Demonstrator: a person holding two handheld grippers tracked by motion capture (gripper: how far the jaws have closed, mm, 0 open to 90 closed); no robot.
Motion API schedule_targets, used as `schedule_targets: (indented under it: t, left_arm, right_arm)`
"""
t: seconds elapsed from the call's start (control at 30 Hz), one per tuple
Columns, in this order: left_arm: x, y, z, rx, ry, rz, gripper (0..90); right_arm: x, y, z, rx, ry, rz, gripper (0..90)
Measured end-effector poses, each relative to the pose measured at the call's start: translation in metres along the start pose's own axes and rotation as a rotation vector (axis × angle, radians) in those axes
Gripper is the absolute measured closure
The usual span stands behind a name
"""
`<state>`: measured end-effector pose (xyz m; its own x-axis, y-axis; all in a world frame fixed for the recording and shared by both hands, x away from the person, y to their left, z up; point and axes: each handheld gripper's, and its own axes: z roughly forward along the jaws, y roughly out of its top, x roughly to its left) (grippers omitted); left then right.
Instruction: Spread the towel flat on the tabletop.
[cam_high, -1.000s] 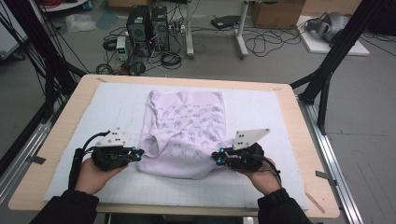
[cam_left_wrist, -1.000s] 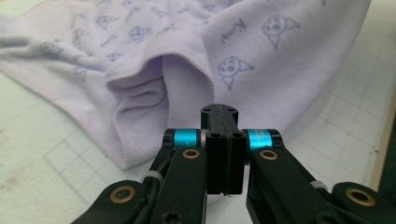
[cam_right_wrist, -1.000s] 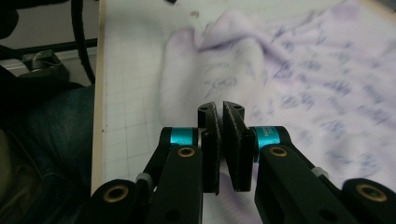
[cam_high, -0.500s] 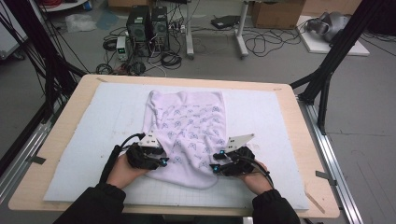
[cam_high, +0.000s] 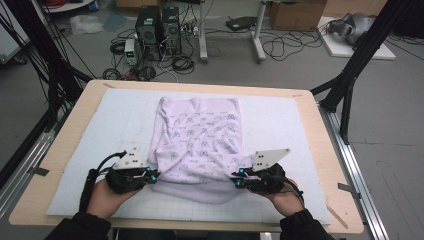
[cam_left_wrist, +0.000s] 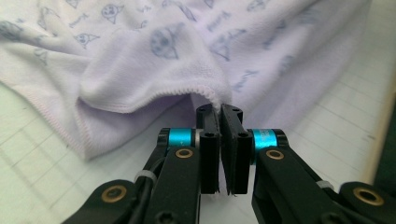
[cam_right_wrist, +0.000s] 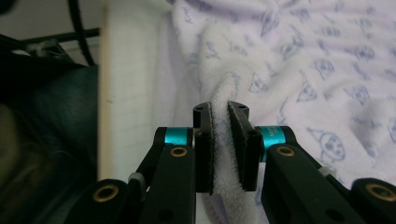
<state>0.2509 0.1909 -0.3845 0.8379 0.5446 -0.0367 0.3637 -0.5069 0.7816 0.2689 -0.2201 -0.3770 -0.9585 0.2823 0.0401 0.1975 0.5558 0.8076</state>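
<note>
Grey floor (cam_high: 300, 70) strewn with cables (cam_high: 280, 47), computer towers (cam_high: 159, 22), black frame struts (cam_high: 357, 57).

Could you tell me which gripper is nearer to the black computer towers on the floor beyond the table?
Left. The left gripper sits almost straight below the black computer towers; the right gripper is further right.

No words or numbers I can read anywhere. My towel (cam_high: 200, 145) has small grey-blue prints all over: little drawn shapes and short squiggly word-like marks, too blurry and small to read, even up close by my tongs. White mat (cam_high: 280, 120) under towel has thin grid lines, no numbers on them. Boxes on floor far back: no label I can make out.
</note>
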Motion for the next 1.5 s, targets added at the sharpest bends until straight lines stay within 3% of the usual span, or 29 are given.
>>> schedule_targets:
  t: [0.07, 0.13, 0.17, 0.2, 0.33, 0.47, 0.53, 0.57, 0.63, 0.7, 0.73, 0.77, 0.83, 0.9, 1.0, 1.17, 1.27, 1.3, 1.4, 1.5]
  left_arm:
    - [-0.007, 0.001, -0.014, -0.010, 0.005, 0.019, 85.6]
    - [-0.010, 0.004, -0.024, -0.027, -0.017, 0.036, 85.2]
    - [-0.011, 0.005, -0.026, -0.029, -0.033, 0.035, 83.3]
    - [-0.011, 0.007, -0.027, -0.031, -0.026, 0.046, 75.1]
    - [-0.006, 0.012, -0.012, -0.047, -0.026, 0.036, 55.6]
    - [0.005, 0.009, 0.022, -0.002, -0.038, 0.037, 54.0]
    - [0.011, 0.005, 0.039, 0.024, -0.045, 0.015, 54.0]
    - [0.014, 0.003, 0.046, 0.044, -0.043, 0.023, 54.1]
    - [0.017, -0.002, 0.059, 0.089, -0.062, 0.021, 57.3]
    - [0.017, -0.008, 0.069, 0.140, -0.088, 0.034, 67.4]
    - [0.015, -0.012, 0.069, 0.116, -0.077, 0.048, 72.4]
    - [0.014, -0.013, 0.068, 0.108, -0.077, 0.035, 76.0]
    - [0.016, -0.015, 0.066, 0.118, -0.121, 0.015, 87.4]
    - [0.014, -0.016, 0.062, 0.129, -0.127, 0.024, 87.9]
    - [0.007, -0.021, 0.050, 0.122, -0.117, 0.028, 88.3]
    - [-0.012, -0.034, 0.016, 0.103, -0.139, 0.028, 88.3]
    - [-0.027, -0.037, -0.008, 0.055, -0.180, 0.039, 88.1]
    - [-0.030, -0.037, -0.013, 0.040, -0.173, 0.045, 87.6]
    - [-0.027, -0.033, -0.016, 0.024, -0.142, 0.058, 75.3]
    - [-0.017, -0.028, -0.003, 0.023, -0.097, 0.054, 65.4]
  right_arm:
    - [0.009, 0.007, -0.009, -0.005, 0.054, -0.020, 81.7]
    - [0.020, 0.015, -0.018, -0.033, 0.099, -0.041, 78.9]
    - [0.023, 0.018, -0.021, -0.045, 0.130, -0.048, 72.0]
    - [0.024, 0.020, -0.023, -0.052, 0.129, -0.048, 66.1]
    - [0.012, 0.015, -0.018, -0.067, 0.079, -0.016, 59.4]
    - [-0.010, -0.011, 0.007, 0.021, -0.029, 0.017, 53.1]
    - [-0.017, -0.026, 0.021, 0.030, -0.048, 0.050, 52.4]
    - [-0.019, -0.032, 0.027, 0.050, -0.044, 0.060, 52.5]
    - [-0.017, -0.039, 0.036, 0.100, -0.062, 0.041, 55.7]
    - [-0.014, -0.041, 0.043, 0.159, -0.073, 0.003, 64.7]
    - [-0.013, -0.043, 0.047, 0.184, -0.066, -0.006, 70.0]
    - [-0.013, -0.043, 0.047, 0.169, -0.053, -0.003, 76.2]
    - [-0.013, -0.044, 0.048, 0.167, -0.015, 0.035, 86.4]
    - [-0.013, -0.043, 0.048, 0.166, 0.006, 0.054, 87.8]
    - [-0.004, -0.041, 0.045, 0.159, 0.033, 0.041, 88.1]
    - [0.030, -0.035, 0.029, 0.090, 0.100, 0.011, 88.2]
    - [0.054, -0.029, 0.016, 0.064, 0.158, -0.022, 86.7]
    - [0.060, -0.026, 0.011, 0.054, 0.166, -0.037, 83.5]
    - [0.063, -0.017, -0.001, 0.038, 0.091, -0.063, 71.5]
    - [0.046, -0.016, 0.002, 0.067, -0.001, -0.070, 63.1]
